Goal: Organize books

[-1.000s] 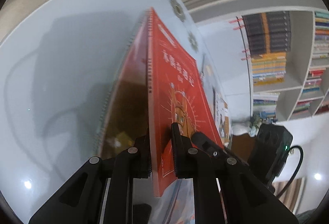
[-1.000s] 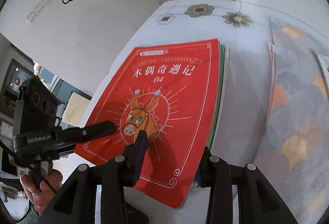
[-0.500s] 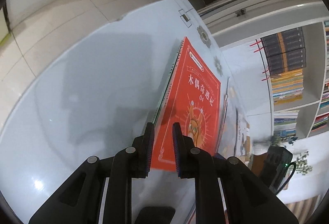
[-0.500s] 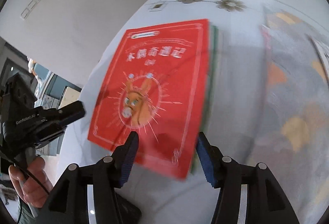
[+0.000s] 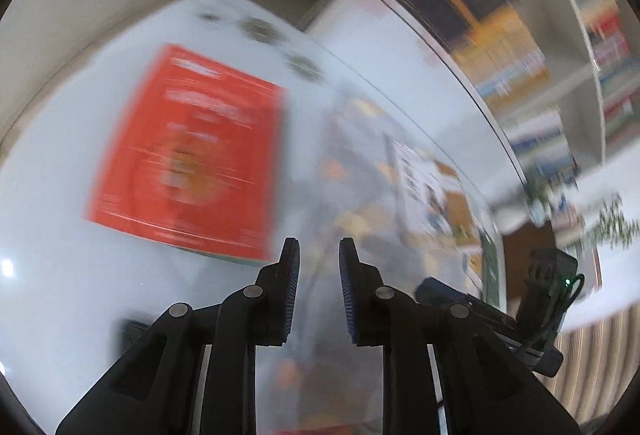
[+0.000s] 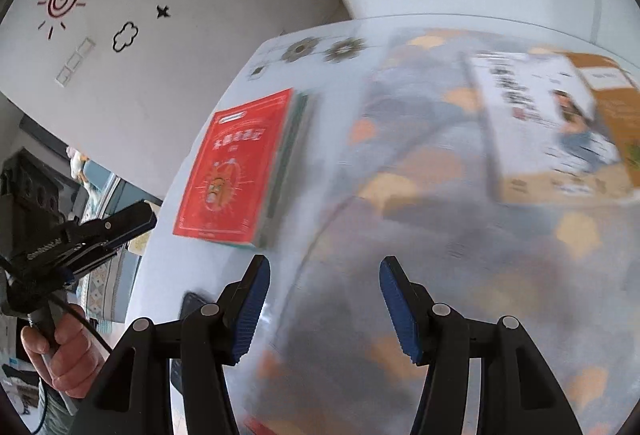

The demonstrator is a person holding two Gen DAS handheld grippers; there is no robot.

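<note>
The red paperback book with a donkey drawn on its cover lies flat on the glossy pale-blue table, on top of a green-edged book whose pages show along its right side; in the right wrist view the pair sits at about ten o'clock from the right gripper, near but apart from it. The right gripper's blue-padded jaws stand moderately apart with nothing between them. The left gripper has just been opening its jaws to a narrow gap, also empty, and the red book lies at about ten o'clock from it in its own blurred view. At about one o'clock in the right wrist view a white and tan softcover book rests on a grey book or mat patterned with orange shapes; blur hides which. These look like thin, light softcovers that will bend and sag if pinched at one corner, and their glossy covers seem likely to slide on each other and on the slick table. The better hold is probably the spine edge or the middle of a long side, jaws spanning the full thickness, perhaps after sliding the book past the table edge. A person's hand holds the left gripper's handle.
</note>
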